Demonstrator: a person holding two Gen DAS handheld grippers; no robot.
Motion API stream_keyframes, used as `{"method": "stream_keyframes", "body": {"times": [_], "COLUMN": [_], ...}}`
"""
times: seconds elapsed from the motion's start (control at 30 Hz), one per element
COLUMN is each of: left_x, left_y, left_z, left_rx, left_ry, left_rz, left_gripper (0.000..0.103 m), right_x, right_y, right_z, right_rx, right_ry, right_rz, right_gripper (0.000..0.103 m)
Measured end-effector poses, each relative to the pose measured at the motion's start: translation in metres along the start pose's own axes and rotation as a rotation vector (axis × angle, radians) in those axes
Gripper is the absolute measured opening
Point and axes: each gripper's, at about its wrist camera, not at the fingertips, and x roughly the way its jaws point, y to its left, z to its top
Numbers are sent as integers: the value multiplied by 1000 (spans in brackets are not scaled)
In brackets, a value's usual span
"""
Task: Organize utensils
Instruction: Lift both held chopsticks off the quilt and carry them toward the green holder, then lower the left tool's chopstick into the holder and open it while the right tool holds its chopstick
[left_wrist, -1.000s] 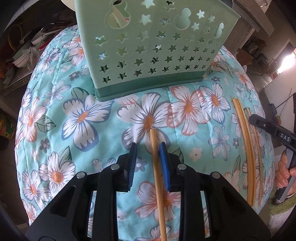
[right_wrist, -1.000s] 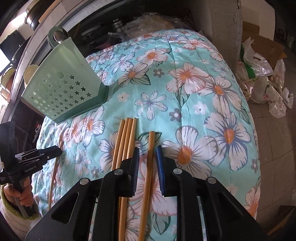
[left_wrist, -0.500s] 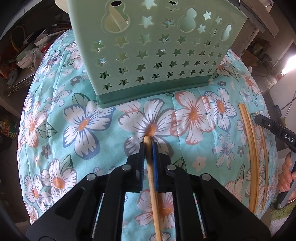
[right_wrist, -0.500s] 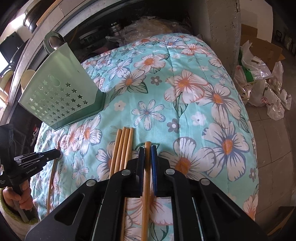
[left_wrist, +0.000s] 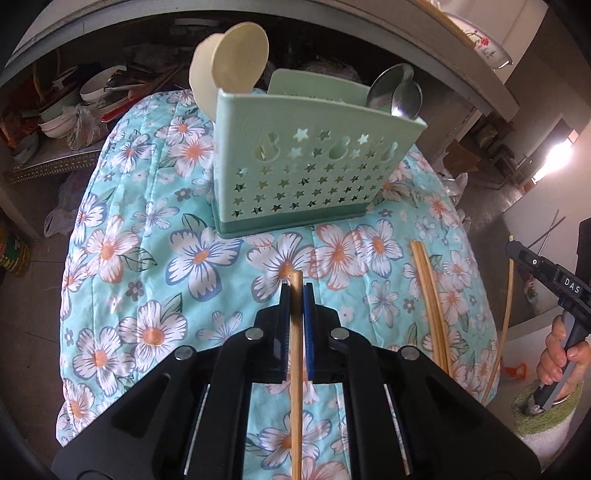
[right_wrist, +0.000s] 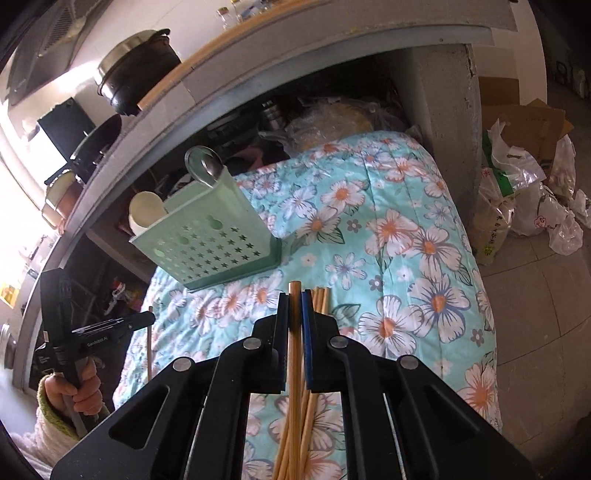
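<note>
Left gripper (left_wrist: 295, 291): blue pads pressed in against a single wooden chopstick (left_wrist: 296, 354), which runs lengthwise between them with its blunt tip just past the fingertips; lifted clear of the cloth, as far as the left wrist view shows. Right gripper (right_wrist: 295, 299): same state, pads clamped on a second chopstick (right_wrist: 294, 350), tip poking out a little ahead of the fingers. Beneath and just right of that stick, a loose bundle of chopsticks (right_wrist: 320, 301) lies flat on the floral quilt (right_wrist: 406, 236); from the left wrist view the same bundle (left_wrist: 430, 295) shows as a few sticks side by side, right of centre. Ahead of both grippers stands the pale green utensil holder (left_wrist: 306, 177), upright on the quilt, star-shaped cutouts across its front wall. In it: a cream ladle (left_wrist: 229, 70) at the left end, metal spoons (left_wrist: 397, 92) at the right end, bowls up. Behind the quilt, a dark shelf recess with stacked bowls (left_wrist: 92, 96); on the counter above, a black pot (right_wrist: 136, 70). Plastic bags (right_wrist: 532, 206) sit on the floor to the right.
</note>
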Motion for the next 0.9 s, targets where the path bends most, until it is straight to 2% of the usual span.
{"method": "stream_keyframes", "body": {"times": [0.23,0.47,0.6,0.9], "left_x": [-49,-83,-111,-177], "left_y": [10,17,13,1], "left_z": [-3,3,21,88], "left_rx": [-13,-15,-4,-7], "left_ry": [-51,-123,-225,-518], "left_rz": [-50,-65,-71,-90], "left_gripper": [6,6,6,6], "right_x": [-42,-45,-39,-33], "right_y": [33,59,68,78], "right_z": [14,16,15,13], "right_rx": [-38,-84,-99,-110], "right_ry": [-73,-87,-78,-67], "right_rz": [114,142,145,151], "right_gripper": [7,7,7,7]}}
